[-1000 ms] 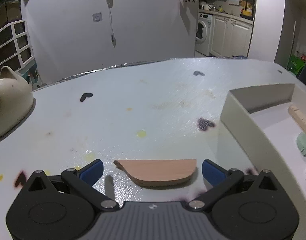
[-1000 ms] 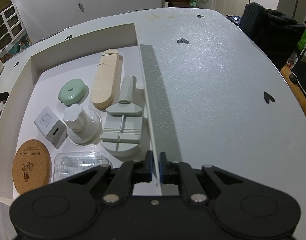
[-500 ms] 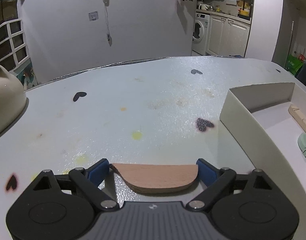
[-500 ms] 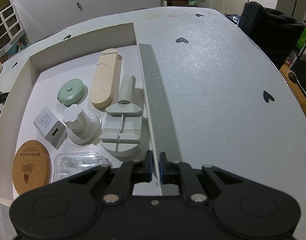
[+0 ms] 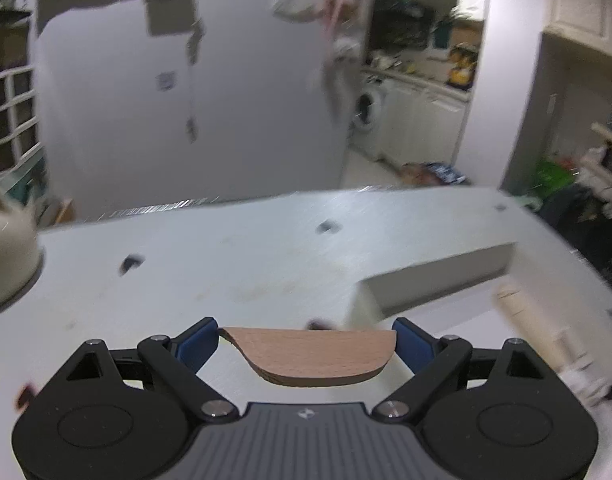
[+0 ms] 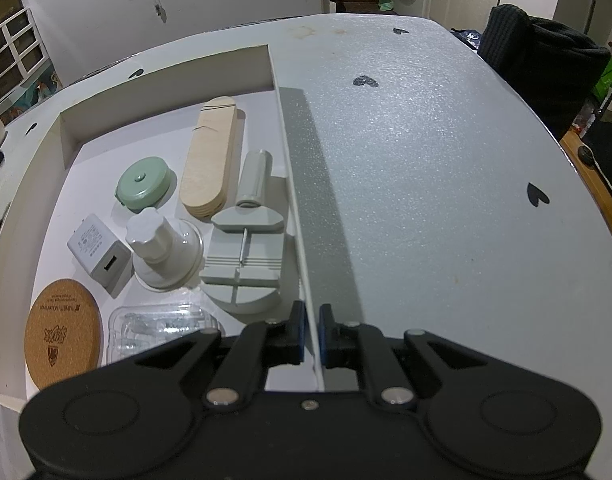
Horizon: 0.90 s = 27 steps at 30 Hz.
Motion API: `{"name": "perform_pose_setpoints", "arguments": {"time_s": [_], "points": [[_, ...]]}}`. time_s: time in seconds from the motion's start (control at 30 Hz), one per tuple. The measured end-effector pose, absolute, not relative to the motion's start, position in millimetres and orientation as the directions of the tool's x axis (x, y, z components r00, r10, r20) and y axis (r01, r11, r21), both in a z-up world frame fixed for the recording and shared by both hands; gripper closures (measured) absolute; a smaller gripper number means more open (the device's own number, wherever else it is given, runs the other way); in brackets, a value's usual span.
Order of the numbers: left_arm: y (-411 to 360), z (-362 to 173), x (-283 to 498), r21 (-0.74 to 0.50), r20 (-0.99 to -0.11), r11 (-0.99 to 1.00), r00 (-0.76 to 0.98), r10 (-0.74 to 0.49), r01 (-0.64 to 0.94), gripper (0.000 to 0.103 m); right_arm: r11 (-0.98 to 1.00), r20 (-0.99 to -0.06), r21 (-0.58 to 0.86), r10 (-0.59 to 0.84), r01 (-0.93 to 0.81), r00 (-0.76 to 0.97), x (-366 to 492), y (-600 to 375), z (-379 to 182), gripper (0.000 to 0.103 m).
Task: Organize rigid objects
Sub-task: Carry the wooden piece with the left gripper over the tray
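Observation:
A flat brown wooden piece (image 5: 314, 356) with one curved edge is clamped by its two ends in my left gripper (image 5: 306, 340), which is shut on it and holds it above the grey table; this view is blurred. The white box (image 5: 438, 272) lies ahead to the right. In the right wrist view my right gripper (image 6: 310, 328) is shut on the box's thin right wall (image 6: 293, 184), near its front end. Inside the box lie a pale wooden board (image 6: 209, 160), a green round case (image 6: 143, 184) and a grey tool (image 6: 243, 264).
The box also holds a white charger (image 6: 99, 258), a white knobbed cup (image 6: 161, 248), a cork coaster (image 6: 61, 338) and a clear plastic case (image 6: 161, 328). A cream pot (image 5: 5, 252) sits at the table's left. Dark clothing (image 6: 542, 64) hangs beyond the right edge.
My left gripper closed on the wooden piece and lifted it off the table, and its view swung upward. The right gripper stayed where it was on the box wall.

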<state>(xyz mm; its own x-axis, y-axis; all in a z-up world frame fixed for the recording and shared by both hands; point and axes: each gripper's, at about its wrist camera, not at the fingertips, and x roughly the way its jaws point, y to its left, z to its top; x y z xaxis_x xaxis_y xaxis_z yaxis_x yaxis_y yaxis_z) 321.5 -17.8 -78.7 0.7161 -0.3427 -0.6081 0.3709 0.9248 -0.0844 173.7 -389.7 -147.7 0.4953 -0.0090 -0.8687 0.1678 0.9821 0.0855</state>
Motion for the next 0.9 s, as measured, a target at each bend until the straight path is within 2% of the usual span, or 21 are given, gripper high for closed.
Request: {"name": "perform_pose_setpoints", "arguments": {"time_s": [0.13, 0.47, 0.57, 0.9], "points": [[-48, -64, 318, -0.112, -0.603, 0.901, 0.692, -0.397, 0.419, 0.01, 0.982, -0.869, 0.085, -0.009, 0.168, 0.495, 174, -390, -148, 0.094], [-124, -69, 329, -0.259, -0.706, 0.9, 0.568, -0.423, 0.35, 0.01, 0.983, -0.867, 0.085, -0.009, 0.165, 0.498, 173, -389, -148, 0.094], [-144, -72, 334, -0.27, -0.72, 0.907, 0.558, -0.412, 0.322, 0.01, 0.983, -0.867, 0.087, -0.007, 0.164, 0.499, 173, -390, -148, 0.094], [-177, -98, 365, -0.334, -0.796, 0.94, 0.514, -0.321, 0.07, 0.01, 0.981, -0.862, 0.1, 0.003, 0.165, 0.507, 171, -392, -148, 0.095]]}}
